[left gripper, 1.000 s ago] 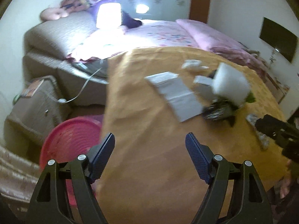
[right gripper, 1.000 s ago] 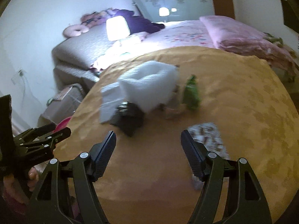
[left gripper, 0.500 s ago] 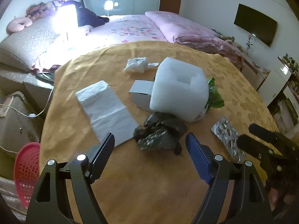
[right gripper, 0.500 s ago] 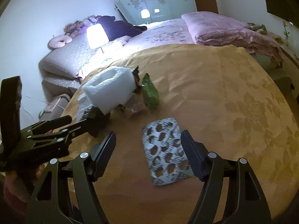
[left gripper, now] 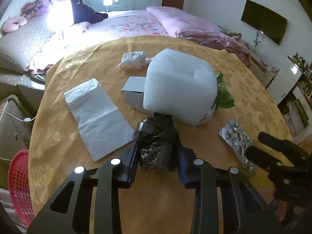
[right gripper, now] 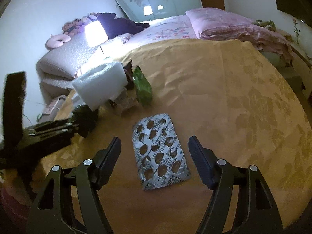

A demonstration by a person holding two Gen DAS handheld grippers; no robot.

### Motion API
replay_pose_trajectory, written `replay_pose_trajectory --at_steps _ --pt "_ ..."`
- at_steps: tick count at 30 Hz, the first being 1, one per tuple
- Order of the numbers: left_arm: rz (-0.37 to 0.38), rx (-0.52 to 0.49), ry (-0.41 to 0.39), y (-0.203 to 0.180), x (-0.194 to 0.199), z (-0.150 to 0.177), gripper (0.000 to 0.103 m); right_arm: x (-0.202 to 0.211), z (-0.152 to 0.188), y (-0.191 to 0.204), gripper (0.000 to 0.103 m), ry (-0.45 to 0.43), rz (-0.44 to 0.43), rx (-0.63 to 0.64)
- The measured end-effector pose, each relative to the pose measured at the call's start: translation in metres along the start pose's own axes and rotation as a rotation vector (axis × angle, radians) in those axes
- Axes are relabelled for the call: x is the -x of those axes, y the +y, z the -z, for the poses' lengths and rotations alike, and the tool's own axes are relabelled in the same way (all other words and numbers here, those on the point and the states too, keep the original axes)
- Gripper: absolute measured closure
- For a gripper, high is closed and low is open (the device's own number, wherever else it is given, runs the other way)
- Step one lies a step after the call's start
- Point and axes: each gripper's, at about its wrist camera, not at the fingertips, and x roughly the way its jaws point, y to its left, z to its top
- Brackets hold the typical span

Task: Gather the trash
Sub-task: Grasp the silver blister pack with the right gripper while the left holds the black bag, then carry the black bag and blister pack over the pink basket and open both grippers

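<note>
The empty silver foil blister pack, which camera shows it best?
The right wrist view: the empty silver foil blister pack lies whole and central between the open right gripper. The left wrist view shows it small, partly hidden.

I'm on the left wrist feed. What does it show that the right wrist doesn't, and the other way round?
Left wrist only: the crumpled tissue, the flat white bag, the small grey box, the red basket beside the table, and the left gripper closing with the black bag between its jaws.

Right wrist only: the right gripper open, straddling the blister pack without touching it.

Both: the foam block, green wrapper, blister pack, black bag, yellow tablecloth.
</note>
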Motion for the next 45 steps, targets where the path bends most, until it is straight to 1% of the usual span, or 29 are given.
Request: replay_pose_trajectory --at_steps 3,6,12,13,15,17,20,22,25,31,35,41,45 --pt "0.005 0.016 -0.011 0.003 0.01 0.006 0.071 -0.006 0.005 0.001 0.034 0.017 0.008 0.013" --pt "0.014 0.034 -0.018 0.007 0.017 0.009 0.071 -0.006 0.009 0.007 0.031 0.004 0.029 0.052" --pt "-0.004 0.056 -0.023 0.017 0.03 0.021 0.071 -0.008 0.013 0.018 0.032 -0.009 0.087 0.132" --pt "-0.007 0.058 -0.025 0.019 0.032 0.021 0.071 -0.009 0.014 0.019 0.033 -0.01 0.093 0.141" --pt "-0.019 0.063 -0.034 0.022 0.037 0.024 0.071 -0.01 0.014 0.022 0.041 -0.009 0.108 0.165" --pt "-0.029 0.068 -0.041 0.026 0.041 0.028 0.071 -0.011 0.014 0.026 0.047 -0.006 0.111 0.186" --pt "-0.045 0.087 -0.05 0.035 0.048 0.033 0.071 -0.012 0.015 0.031 0.048 -0.001 0.101 0.197" --pt "-0.053 0.101 -0.053 0.042 0.052 0.036 0.071 -0.012 0.014 0.035 0.048 0.007 0.085 0.2" --pt "-0.074 0.119 -0.055 0.054 0.058 0.043 0.071 -0.01 0.016 0.048 0.048 0.018 0.036 0.211" --pt "-0.126 0.156 -0.061 0.081 0.076 0.058 0.071 -0.003 0.018 0.088 0.048 0.033 -0.08 0.267" --pt "-0.166 0.186 -0.063 0.102 0.09 0.069 0.071 0.0 0.022 0.121 0.048 0.05 -0.169 0.322" --pt "-0.226 0.249 -0.061 0.136 0.107 0.088 0.071 -0.004 0.018 0.166 0.048 0.068 -0.254 0.398" --pt "-0.251 0.297 -0.063 0.155 0.116 0.1 0.071 -0.008 0.016 0.189 0.048 0.075 -0.306 0.419"
